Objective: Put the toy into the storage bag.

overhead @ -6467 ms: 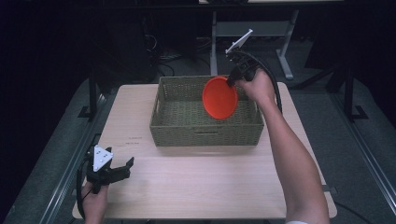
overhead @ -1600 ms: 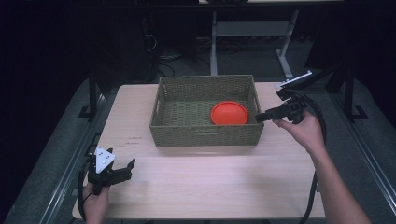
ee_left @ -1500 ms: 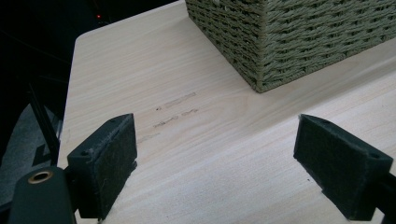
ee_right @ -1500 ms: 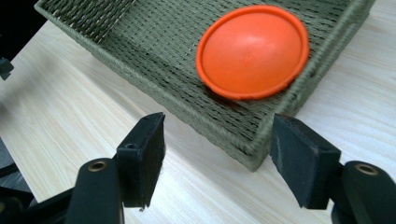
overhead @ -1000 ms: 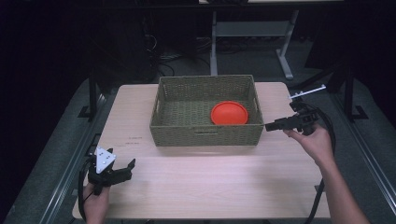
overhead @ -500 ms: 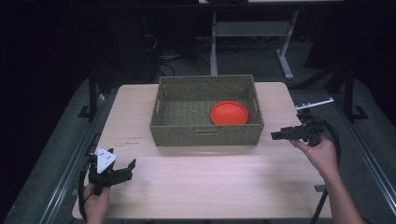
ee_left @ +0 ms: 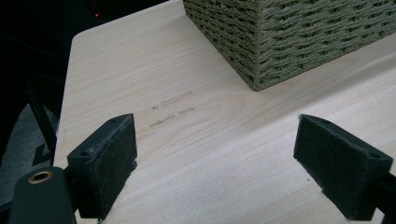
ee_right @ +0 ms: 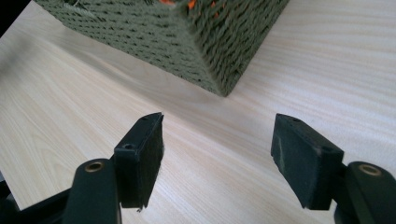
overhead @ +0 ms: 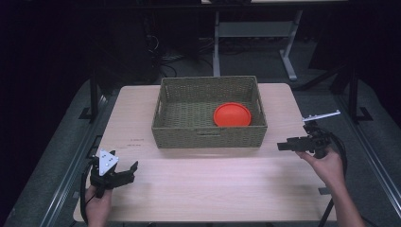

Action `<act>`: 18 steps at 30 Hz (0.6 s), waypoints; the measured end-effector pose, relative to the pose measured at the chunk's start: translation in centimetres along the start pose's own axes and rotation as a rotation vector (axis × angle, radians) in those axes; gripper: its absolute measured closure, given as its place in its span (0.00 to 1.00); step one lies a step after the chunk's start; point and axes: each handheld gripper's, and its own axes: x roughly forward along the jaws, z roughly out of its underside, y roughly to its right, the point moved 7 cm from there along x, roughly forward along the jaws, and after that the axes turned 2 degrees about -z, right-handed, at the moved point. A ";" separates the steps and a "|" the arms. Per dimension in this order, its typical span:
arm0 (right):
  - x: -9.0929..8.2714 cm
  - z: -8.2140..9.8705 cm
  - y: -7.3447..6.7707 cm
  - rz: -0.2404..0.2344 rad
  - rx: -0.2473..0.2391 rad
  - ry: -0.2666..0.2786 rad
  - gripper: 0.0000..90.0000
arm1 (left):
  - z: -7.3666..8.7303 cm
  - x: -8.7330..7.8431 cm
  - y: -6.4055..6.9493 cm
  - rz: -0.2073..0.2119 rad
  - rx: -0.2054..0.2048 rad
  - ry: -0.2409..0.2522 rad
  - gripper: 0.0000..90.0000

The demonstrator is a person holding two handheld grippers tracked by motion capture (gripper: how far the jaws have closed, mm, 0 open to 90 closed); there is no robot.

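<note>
An orange plate [overhead: 232, 114] lies inside the woven green basket [overhead: 208, 138], toward its right end. My right gripper [overhead: 282, 146] hovers low over the table's right side, just right of the basket's near corner [ee_right: 224, 84], pointing left. Its jaws stand open with nothing between them [ee_right: 217, 154]. My left gripper [overhead: 131, 171] rests at the table's front left corner, open and empty [ee_left: 215, 158], aimed toward the basket's left near corner [ee_left: 254, 79].
The light wooden table [overhead: 208, 184] has bare room in front of the basket. Faint pencil marks [ee_left: 173, 109] lie on the wood left of the basket. Dark floor and a desk frame [overhead: 255, 33] lie beyond the far edge.
My right gripper let go of the orange plate in the basket, drew back to the right, then sank and came nearer over the table's right side. The left gripper stayed still.
</note>
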 end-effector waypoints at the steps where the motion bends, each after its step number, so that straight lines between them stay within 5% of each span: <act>1: 0.1 0.2 0.1 -0.001 -0.003 0.000 0.37 | 0.0 0.0 0.0 0.000 0.000 0.000 0.14; 18: 1.1 3.6 0.9 -0.029 0.040 -0.001 0.34 | 0.1 0.1 0.0 0.000 -0.002 -0.001 0.14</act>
